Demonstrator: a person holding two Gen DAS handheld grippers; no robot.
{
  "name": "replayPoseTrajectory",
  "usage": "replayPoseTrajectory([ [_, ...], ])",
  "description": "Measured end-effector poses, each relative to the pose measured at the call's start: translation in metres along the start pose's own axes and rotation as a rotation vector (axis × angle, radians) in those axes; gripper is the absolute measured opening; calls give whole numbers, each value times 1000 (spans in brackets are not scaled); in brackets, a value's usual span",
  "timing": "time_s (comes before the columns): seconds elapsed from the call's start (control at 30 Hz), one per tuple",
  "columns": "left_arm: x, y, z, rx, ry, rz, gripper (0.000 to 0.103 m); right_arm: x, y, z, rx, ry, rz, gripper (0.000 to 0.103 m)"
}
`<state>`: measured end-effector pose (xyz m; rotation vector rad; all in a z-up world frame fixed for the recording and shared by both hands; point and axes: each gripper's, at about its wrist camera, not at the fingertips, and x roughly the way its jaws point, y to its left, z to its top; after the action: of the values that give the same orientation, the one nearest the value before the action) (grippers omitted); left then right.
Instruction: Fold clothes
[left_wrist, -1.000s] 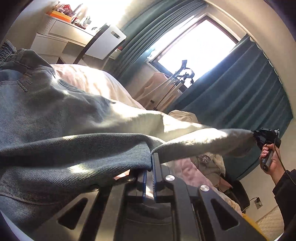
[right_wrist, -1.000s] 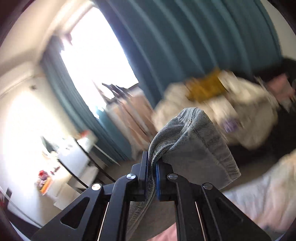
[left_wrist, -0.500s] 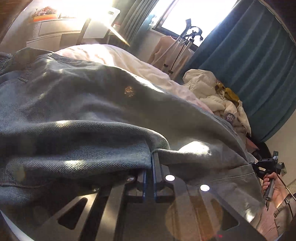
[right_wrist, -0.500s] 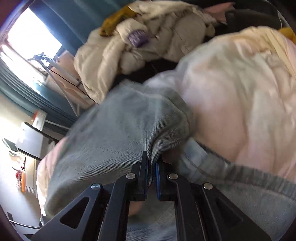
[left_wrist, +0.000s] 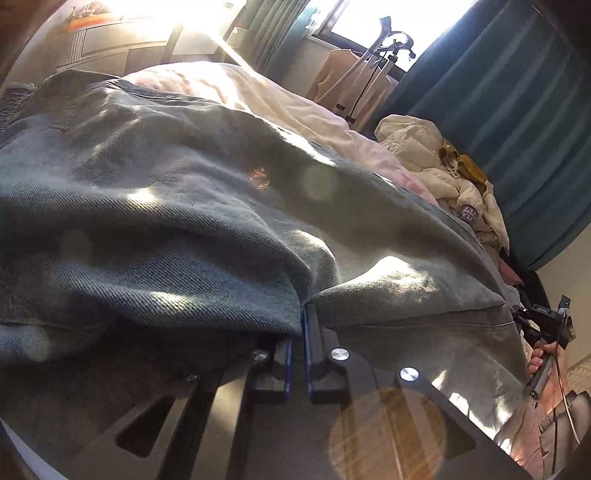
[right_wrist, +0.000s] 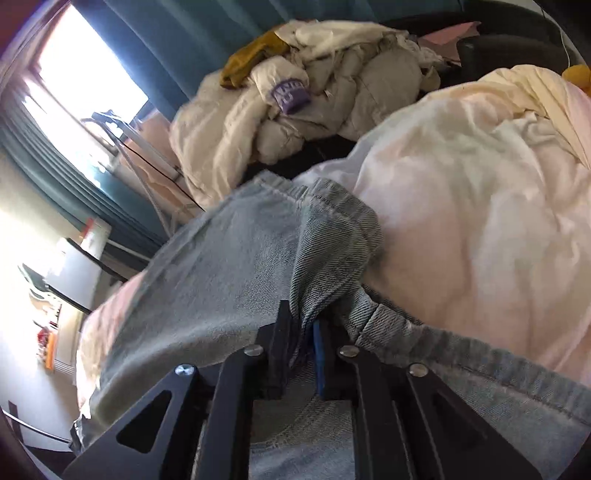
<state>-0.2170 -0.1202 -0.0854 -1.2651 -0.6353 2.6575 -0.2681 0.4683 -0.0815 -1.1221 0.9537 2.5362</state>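
Both views ride hand-held grippers, angled down, very close over jeans (left_wrist: 192, 206) on bed (right_wrist: 480, 221). Left faces window; right faces curtain. Shared: jeans, cream clothes pile (left_wrist: 424, 162).

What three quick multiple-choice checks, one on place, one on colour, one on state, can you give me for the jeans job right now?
1. Where do the jeans lie?
A. on a pale pink duvet
B. on a wooden floor
C. over a chair back

2. What colour are the curtains?
A. red
B. dark teal
C. white

3. How does the left gripper stand?
A. wide open, nothing between its fingers
B. shut on a fold of the jeans
C. shut on a yellow cloth

Answers:
1 A: the denim spreads over the duvet in both wrist views.
2 B: teal drapes hang beside the window.
3 B: its fingers pinch denim with no gap, while the right gripper is opening with denim hanging loose between its fingers.
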Motion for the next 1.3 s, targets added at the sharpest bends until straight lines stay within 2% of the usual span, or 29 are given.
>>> replayPoseTrajectory([
  [0.1, -4, 0, -1, 6, -6, 2, 5, -18, 7, 3, -148, -27, -45, 27],
  [0.2, -2, -2, 0, 4, -8, 10, 5, -28, 15, 8, -293, -41, -140, 59],
  [0.23, -3, -2, -1, 9, -9, 16, 5, -26, 13, 10, -307, -9, -139, 60],
  [0.4, -2, -4, -1, 24, -14, 37, 5, -10, -3, 3, -361, 157, -174, 60],
  [0.47, -1, -5, -1, 26, -13, 43, 5, -2, -2, -6, -396, 200, -180, 55],
  [0.5, -1, -5, -1, 29, -13, 47, 5, -2, 1, -10, -425, 200, -191, 34],
  [0.53, -2, -6, -1, 33, -15, 50, 5, -3, 5, -14, -459, 190, -204, 21],
  [0.63, -3, -6, -2, 39, -19, 54, 5, -19, 14, -18, -507, 81, -253, 12],
  [0.77, -5, -9, -2, 44, -22, 54, 5, -49, 6, 0, -400, -44, -237, 11],
  [0.83, -6, -9, -3, 47, -26, 52, 5, -46, 6, 1, -406, -46, -275, 11],
  [0.93, -5, -7, -4, 47, -24, 49, 5, -24, -2, -1, -368, 14, -320, 12],
  [1.03, -5, -7, -4, 56, -26, 52, 5, -17, -13, -3, -292, 19, -320, 14],
  [1.13, -5, -8, -4, 59, -28, 52, 5, -31, -14, -11, -229, -30, -303, 18],
  [1.27, -4, -7, -3, 36, -21, 51, 5, -66, -2, -32, -240, -90, -287, 18],
  [1.3, -4, -7, -3, 29, -18, 54, 9, -77, 0, -39, -241, -107, -276, 18],
])
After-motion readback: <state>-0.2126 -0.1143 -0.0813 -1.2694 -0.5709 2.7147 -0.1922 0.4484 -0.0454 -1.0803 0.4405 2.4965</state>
